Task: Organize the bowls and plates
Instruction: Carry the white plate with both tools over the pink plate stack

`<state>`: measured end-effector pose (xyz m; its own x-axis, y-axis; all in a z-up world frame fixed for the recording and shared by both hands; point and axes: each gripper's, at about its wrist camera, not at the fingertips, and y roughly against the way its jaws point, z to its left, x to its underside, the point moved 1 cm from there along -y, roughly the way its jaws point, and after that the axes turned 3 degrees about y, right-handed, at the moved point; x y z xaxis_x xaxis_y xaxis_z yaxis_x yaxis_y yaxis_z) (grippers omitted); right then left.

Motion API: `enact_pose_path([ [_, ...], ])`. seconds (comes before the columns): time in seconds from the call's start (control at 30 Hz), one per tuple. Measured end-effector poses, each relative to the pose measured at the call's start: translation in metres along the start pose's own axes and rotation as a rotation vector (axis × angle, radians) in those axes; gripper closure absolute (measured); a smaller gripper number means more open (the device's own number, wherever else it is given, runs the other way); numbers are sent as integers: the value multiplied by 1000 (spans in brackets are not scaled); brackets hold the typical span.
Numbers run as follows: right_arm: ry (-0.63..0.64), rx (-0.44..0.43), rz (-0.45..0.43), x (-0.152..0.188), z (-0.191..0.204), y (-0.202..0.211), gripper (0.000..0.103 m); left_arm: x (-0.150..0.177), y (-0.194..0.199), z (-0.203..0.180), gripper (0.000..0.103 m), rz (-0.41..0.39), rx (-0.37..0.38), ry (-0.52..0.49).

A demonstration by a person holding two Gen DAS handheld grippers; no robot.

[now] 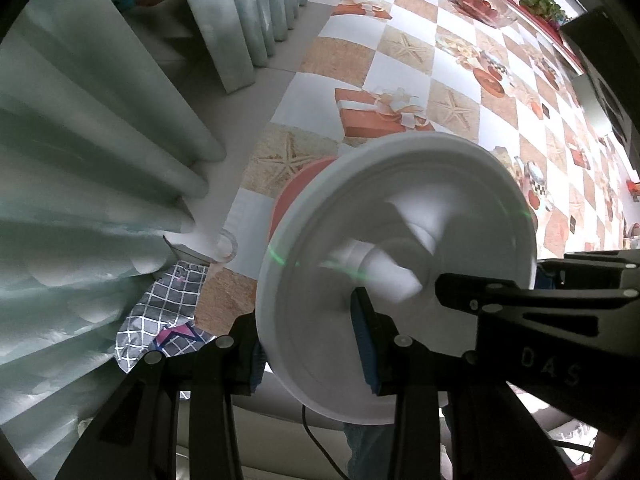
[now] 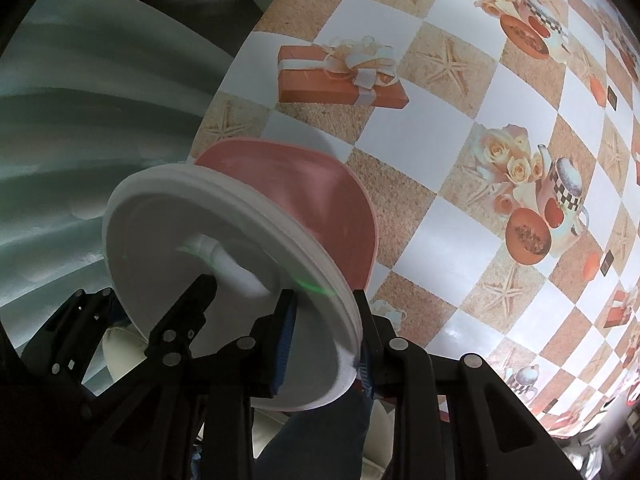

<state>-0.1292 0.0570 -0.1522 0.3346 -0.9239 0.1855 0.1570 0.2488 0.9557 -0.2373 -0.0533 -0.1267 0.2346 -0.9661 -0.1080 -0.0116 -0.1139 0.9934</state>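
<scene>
A white plate (image 1: 400,256) is held tilted on edge above the near end of the table. My left gripper (image 1: 308,356) is shut on its lower rim, blue pads on both faces. My right gripper (image 2: 324,340) is shut on the same white plate (image 2: 224,280) at its rim; it also shows in the left wrist view as a black finger (image 1: 520,304) over the plate's face. A pink plate (image 2: 320,200) lies right behind the white one, and shows in the left wrist view (image 1: 296,192) as a pink edge.
The table carries a checkered cloth (image 1: 440,80) printed with starfish and gift boxes. A glass bowl of red fruit (image 1: 480,0) stands at the far end. Pale green curtains (image 1: 100,140) hang at the left. A small glass dish (image 1: 226,246) sits at the table's left edge.
</scene>
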Motion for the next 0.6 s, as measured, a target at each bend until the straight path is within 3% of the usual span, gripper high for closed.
enact_pose_path([
  [0.6, 18, 6, -2, 1, 3, -4, 73, 0, 0, 1, 63, -3, -6, 5],
])
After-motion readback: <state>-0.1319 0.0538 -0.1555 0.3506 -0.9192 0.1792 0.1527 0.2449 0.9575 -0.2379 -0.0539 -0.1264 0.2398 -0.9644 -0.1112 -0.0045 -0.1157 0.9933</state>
